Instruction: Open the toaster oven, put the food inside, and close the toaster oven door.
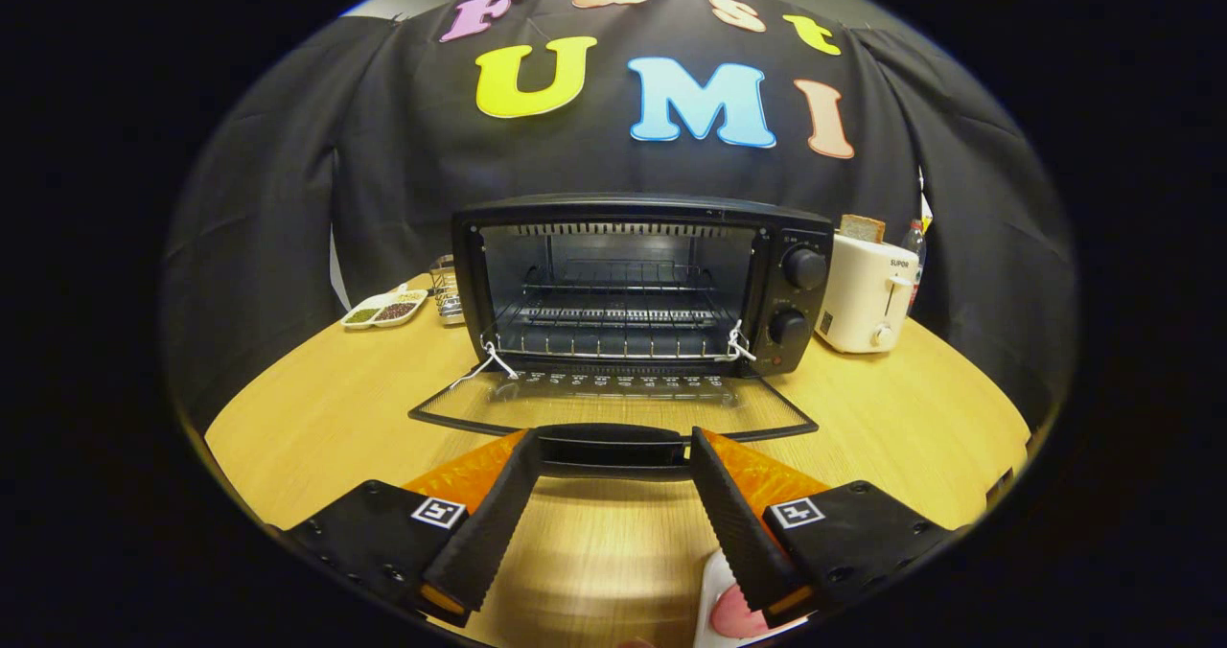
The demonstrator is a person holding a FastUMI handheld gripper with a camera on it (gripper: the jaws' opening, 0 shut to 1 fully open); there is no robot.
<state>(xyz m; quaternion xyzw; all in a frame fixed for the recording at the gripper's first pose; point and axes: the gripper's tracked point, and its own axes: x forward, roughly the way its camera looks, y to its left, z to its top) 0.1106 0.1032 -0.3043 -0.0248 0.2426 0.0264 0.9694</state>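
The toaster oven stood on the wooden table, its glass door folded flat down toward the gripper. The fingers were spread wide, their tips at either end of the door handle, not pressing on it. A plate with pink food lay below the right finger. A white toaster stood beside the oven

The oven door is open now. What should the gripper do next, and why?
Probably let go of the door handle and back off toward the food beside one finger. The door lies fully down, the oven rack is bare, and the gripper fingers sit at the handle's ends, so opening looks done.
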